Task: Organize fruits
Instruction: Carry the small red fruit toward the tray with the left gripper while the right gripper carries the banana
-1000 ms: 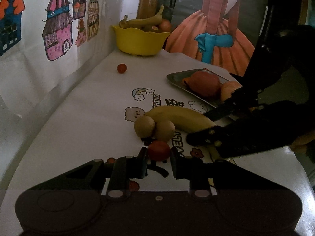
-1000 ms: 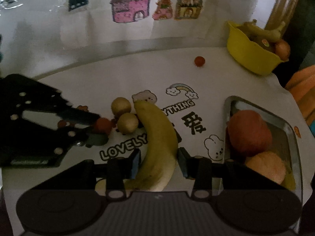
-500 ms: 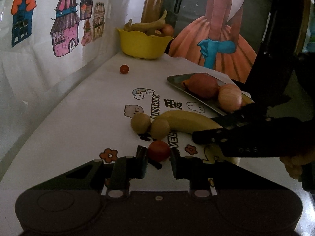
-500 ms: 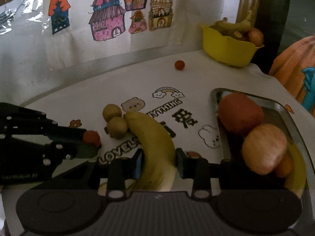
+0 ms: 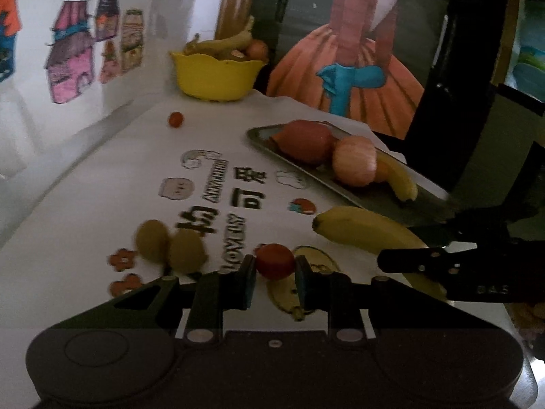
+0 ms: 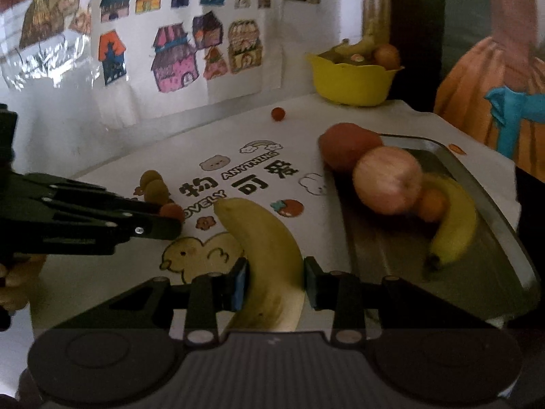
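Note:
My left gripper is shut on a small red tomato just above the printed tablecloth. Its dark fingers reach in from the left of the right wrist view, the tomato at their tips. My right gripper is shut on a yellow banana, which points away from me beside the metal tray. That banana and the right gripper show at the right of the left wrist view. Two kiwis lie left of the tomato.
The tray holds a red fruit, an apple, a small orange and a second banana. A yellow bowl of fruit stands at the far table corner. Near it lies a loose red tomato.
The right gripper has closed on the banana and carried it away from the kiwis, toward the tray. The left gripper has moved right of the kiwis with the tomato.

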`<action>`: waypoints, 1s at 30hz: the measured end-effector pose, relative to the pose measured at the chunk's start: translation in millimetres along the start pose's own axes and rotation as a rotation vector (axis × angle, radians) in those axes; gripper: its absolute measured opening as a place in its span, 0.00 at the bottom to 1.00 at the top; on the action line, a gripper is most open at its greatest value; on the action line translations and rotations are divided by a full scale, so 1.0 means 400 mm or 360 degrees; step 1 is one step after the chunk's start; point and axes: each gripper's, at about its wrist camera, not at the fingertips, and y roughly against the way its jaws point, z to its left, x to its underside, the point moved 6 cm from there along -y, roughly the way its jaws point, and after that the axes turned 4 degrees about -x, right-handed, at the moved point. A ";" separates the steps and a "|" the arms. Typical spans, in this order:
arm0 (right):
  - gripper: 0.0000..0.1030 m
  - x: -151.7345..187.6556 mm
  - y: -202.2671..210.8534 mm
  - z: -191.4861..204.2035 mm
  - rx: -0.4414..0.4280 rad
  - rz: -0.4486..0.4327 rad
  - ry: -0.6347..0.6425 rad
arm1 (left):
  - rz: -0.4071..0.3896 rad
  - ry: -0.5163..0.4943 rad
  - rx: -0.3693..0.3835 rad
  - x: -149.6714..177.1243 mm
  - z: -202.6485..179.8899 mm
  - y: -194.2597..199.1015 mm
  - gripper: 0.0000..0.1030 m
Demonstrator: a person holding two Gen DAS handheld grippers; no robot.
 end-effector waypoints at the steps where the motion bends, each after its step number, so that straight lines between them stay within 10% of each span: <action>1: 0.37 0.008 0.011 -0.009 0.0000 -0.0011 -0.0019 | 0.0005 -0.0007 0.0011 0.002 -0.009 -0.007 0.25; 14: 0.37 0.008 0.148 -0.098 0.0010 -0.0217 -0.0150 | -0.0130 -0.0032 0.0108 -0.081 -0.146 -0.039 0.25; 30: 0.37 -0.036 0.167 -0.375 0.0501 -0.0484 -0.0294 | -0.0208 -0.0116 0.0162 -0.136 -0.318 -0.186 0.25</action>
